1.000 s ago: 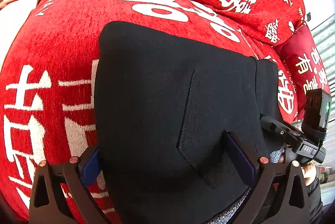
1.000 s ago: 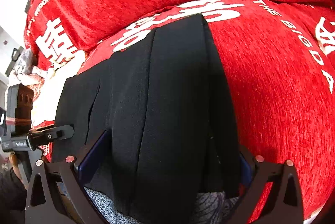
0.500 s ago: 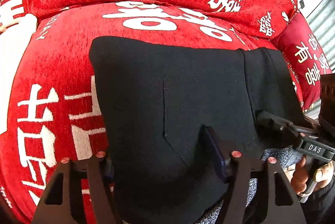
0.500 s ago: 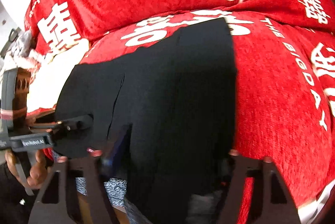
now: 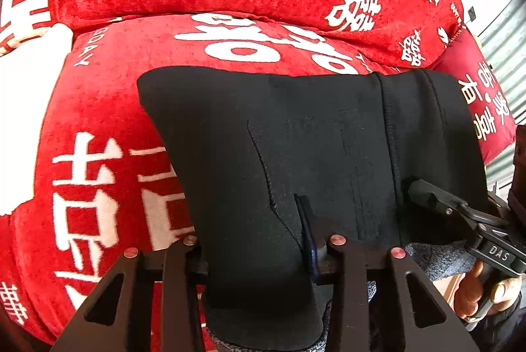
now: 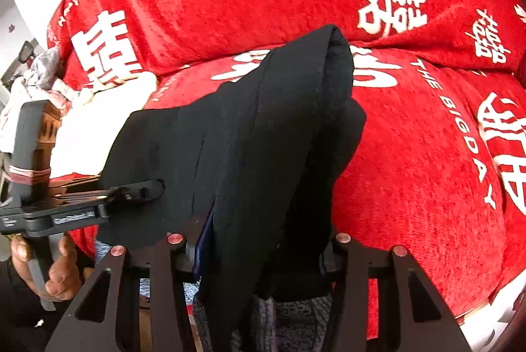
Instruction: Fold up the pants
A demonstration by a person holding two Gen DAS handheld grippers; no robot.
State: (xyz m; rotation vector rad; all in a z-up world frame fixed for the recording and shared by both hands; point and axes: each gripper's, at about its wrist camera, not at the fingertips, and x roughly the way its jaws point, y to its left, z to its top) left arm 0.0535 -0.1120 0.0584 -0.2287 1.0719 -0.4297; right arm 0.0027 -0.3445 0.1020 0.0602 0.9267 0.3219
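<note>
Left wrist view: my left gripper [image 5: 256, 240] is closing on the near edge of the black pants [image 5: 322, 148]. My right gripper [image 6: 259, 250] is closing on them too, near the red sofa cushion [image 6: 427, 161]'s front edge.

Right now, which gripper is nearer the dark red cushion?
Right. The right gripper, closing on the black pants, is near the dark red cushion; the left gripper, also closing on them, is farther along.

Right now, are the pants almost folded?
Partly. The black pants already lie doubled on the red cover. Both tongs, left and right, are closing on the near edge, lifting it. Carrying it over and laying it flat is left.
</note>
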